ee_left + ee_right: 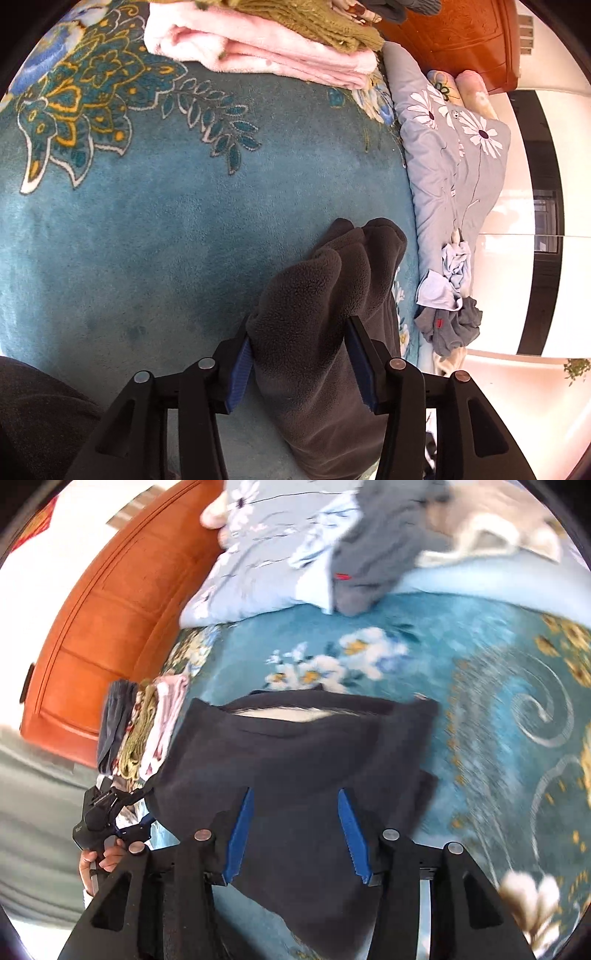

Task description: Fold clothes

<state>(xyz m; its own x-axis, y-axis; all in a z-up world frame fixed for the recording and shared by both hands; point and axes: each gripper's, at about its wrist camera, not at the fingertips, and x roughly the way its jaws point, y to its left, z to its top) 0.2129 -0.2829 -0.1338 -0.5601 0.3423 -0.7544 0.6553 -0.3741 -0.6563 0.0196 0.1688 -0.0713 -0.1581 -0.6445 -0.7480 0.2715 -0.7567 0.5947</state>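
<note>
Here the fleece point(317, 332) is bunched between the left gripper point(299, 365) pads — grasped, seemingly; beneath the right gripper point(295, 834), unclenched, it lies flat — folds could be undone if dragged.

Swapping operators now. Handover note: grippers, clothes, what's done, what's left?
Left gripper: fingers astride a bunched fold of the dark fleece garment; grip unclear.
Right gripper: fingers open above the same garment, nothing pinched.
Garment lies partly folded on the teal blanket.
Done: folded stack near the headboard.
Left: finish this fold, stack it, then the crumpled grey and light blue clothes by the floral pillow.
</note>
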